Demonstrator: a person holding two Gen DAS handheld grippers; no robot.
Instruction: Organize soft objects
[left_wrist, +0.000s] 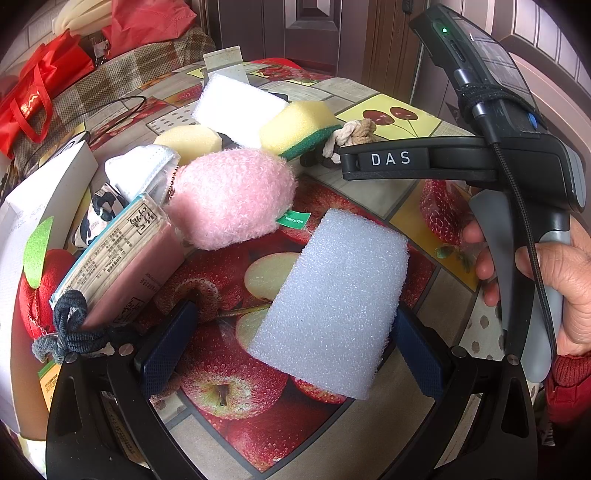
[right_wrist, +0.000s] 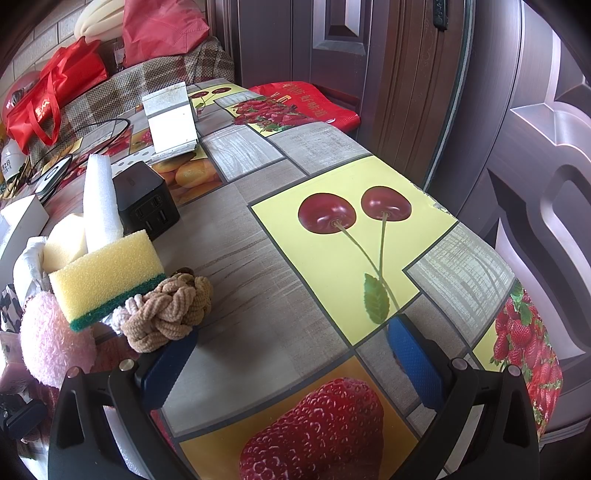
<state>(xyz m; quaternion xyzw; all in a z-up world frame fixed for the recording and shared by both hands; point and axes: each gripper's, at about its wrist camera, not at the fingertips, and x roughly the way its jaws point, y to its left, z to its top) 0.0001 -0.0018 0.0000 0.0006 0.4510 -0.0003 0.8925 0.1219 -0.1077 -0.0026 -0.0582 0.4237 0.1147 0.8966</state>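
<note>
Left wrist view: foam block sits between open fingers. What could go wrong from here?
1. The foam block lies skewed against the right finger, far from the left one; closing the left gripper may twist it.
2. The right gripper has a finger beside the braided hair tie and may nudge it.

Between my left gripper's (left_wrist: 291, 350) matt blue textured pads lies a white foam block (left_wrist: 332, 302), finely pebbled. Beyond it: a fuzzy pink plush (left_wrist: 231, 195), a porous yellow sponge (left_wrist: 295, 125), all on a glossy printed tablecloth (right_wrist: 258, 288).
</note>
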